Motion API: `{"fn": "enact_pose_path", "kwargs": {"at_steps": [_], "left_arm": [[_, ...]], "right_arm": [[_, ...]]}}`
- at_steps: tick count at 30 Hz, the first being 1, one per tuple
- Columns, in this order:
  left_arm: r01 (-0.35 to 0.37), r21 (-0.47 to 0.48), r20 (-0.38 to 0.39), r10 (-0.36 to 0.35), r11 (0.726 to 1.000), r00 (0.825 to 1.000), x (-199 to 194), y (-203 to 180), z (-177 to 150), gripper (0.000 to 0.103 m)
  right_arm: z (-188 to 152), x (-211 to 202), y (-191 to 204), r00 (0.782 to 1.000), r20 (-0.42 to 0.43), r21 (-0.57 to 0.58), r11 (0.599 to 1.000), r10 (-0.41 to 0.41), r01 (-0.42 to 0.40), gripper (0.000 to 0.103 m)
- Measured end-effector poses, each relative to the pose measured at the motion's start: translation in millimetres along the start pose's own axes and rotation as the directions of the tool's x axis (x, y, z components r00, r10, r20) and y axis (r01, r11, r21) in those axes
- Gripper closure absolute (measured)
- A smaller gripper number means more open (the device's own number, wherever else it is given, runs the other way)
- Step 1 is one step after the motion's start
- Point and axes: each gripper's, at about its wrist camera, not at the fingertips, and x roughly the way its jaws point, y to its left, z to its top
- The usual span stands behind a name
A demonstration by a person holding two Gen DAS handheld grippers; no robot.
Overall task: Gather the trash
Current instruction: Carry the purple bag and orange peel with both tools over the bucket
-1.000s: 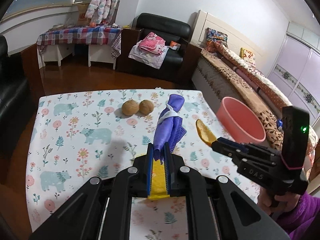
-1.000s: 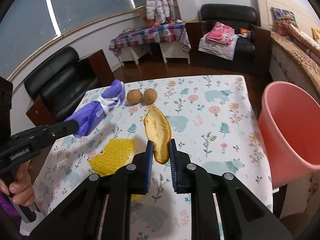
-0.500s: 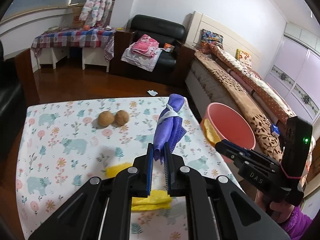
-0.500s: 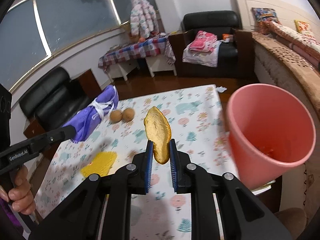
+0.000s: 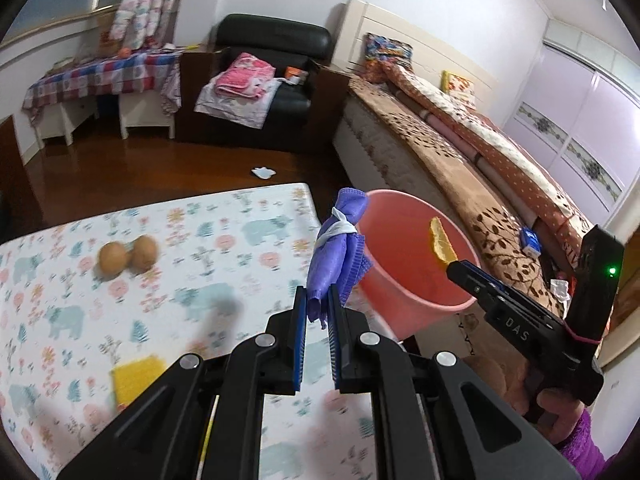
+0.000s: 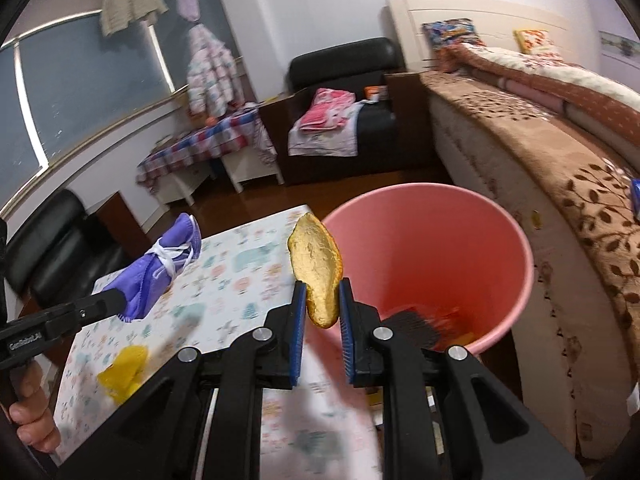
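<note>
Both tools loaded, both near the bin.

Left tool [image 5: 318, 312]: jaws nearly closed, clamped on the lower end of a purple cloth bundle [image 5: 338, 254] tied round with a white string. The bundle stands up out of the jaws, its top in front of the near rim of the pink bin [image 5: 420, 300], which stands just off the table [image 5: 168, 280] edge, between table and bed [image 5: 460, 152].

Right tool [image 6: 323, 308]: jaws closed on the lower half of a yellow-orange peel [image 6: 316, 268]; the upper half rises free above the pads. In the left view the peel shows over the bin's mouth.

Handling, our judgement: the bundle is soft and light and would sag or slip if held by a loose fold, so the grip on the bunched end below the string looks sound. The peel looks like a stiff, curved, light shell, perhaps slick on its inner face; pinching it across the thickness, as now, suits it. Neither should break if dropped.

Bin contents: something dark and some orange scraps at the bottom; we cannot tell more.

Left on the table: two brown round things [image 5: 128, 256], touching each other, and a yellow crumpled item [image 5: 136, 376] near the front edge.

Obstructions: the two tools are close together at the bin mouth, so they could knock on release. Nothing else blocks the opening.
</note>
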Motion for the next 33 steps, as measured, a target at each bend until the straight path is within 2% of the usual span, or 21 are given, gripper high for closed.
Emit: {"fn": "enact_pose_path", "kwargs": {"at_steps": [14,26,29,31,33], "left_arm": [[0.037,0.119,-0.09,-0.027,0.992,0.996,79.0,-81.1,19.8,0.094],[0.016,0.131,-0.149,0.004,0.991,0.989,114.5,-97.0,15.3,0.093],[0.014,0.132,-0.126,0.003,0.991,0.992,113.5,-97.8,15.9,0.089],[0.015,0.137,-0.109,0.0,0.99,0.994,110.0,-98.1,15.4,0.072],[0.018,0.139,-0.094,-0.004,0.99,0.996,105.6,-98.2,16.3,0.065]], "right_arm": [[-4.0,16.7,-59.2,0.997,-0.019,0.065,0.995,-0.078,0.079,0.086],[-7.3,25.5,-73.3,0.996,-0.036,0.094,0.992,-0.079,0.082,0.086],[-7.8,25.6,-73.3,0.996,-0.025,0.101,0.991,-0.081,0.083,0.086],[-8.2,26.3,-73.7,0.996,-0.025,0.107,0.99,-0.085,0.087,0.085],[-8.4,26.8,-76.7,0.997,-0.027,0.125,0.989,-0.077,0.08,0.082]]}}
